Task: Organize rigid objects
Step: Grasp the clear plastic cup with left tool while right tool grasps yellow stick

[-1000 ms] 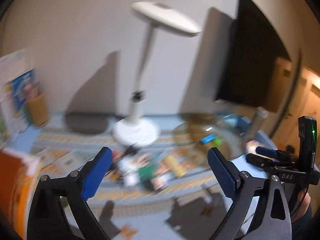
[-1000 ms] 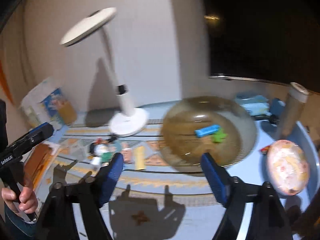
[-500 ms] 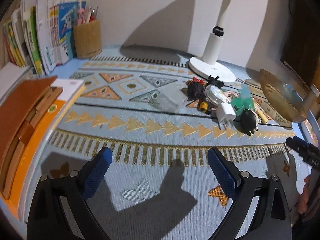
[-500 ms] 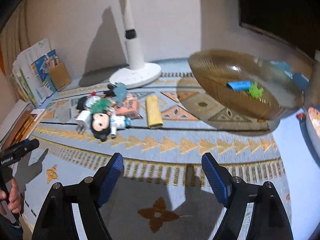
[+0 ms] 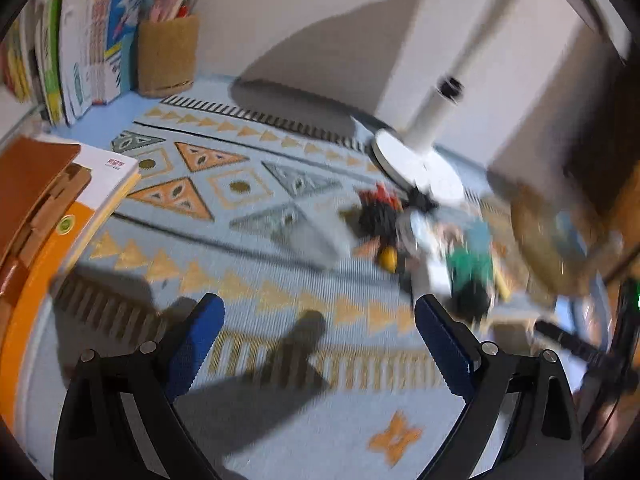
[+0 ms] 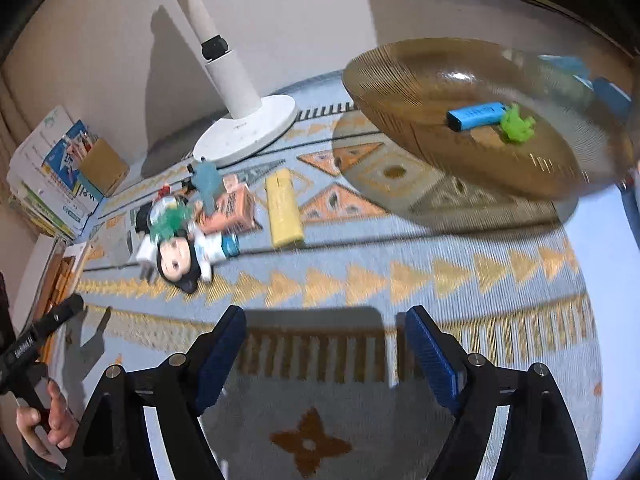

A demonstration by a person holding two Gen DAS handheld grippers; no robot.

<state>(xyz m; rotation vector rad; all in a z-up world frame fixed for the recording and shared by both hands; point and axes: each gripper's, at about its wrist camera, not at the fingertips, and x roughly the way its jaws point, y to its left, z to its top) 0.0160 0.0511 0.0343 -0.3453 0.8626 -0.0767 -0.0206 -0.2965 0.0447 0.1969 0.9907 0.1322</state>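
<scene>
A heap of small objects lies on the patterned blue mat (image 6: 360, 280): a black-haired doll (image 6: 178, 260), an orange box (image 6: 230, 210), a yellow block (image 6: 284, 212), a teal figure (image 6: 206, 178) and a white plug (image 6: 146, 250). In the left wrist view the same heap (image 5: 432, 248) is blurred. An amber glass bowl (image 6: 420, 92) on the right holds a blue stick (image 6: 476, 115) and a green toy (image 6: 516, 124). My right gripper (image 6: 326, 344) hangs open over bare mat, short of the heap. My left gripper (image 5: 320, 332) is open too, empty, left of the heap.
A white lamp base (image 6: 246, 130) stands behind the heap. Books (image 5: 52, 60) and a cork pen cup (image 5: 168, 54) line the back left. A stack of notebooks (image 5: 44, 208) lies at the mat's left edge. A hand (image 6: 44, 424) holds the left gripper's handle.
Both grippers have sunk toward the mat, tipping from the wall and lamp head down onto the heap and bowl. In the last half second the heap has come nearer. Jaws stayed open.
</scene>
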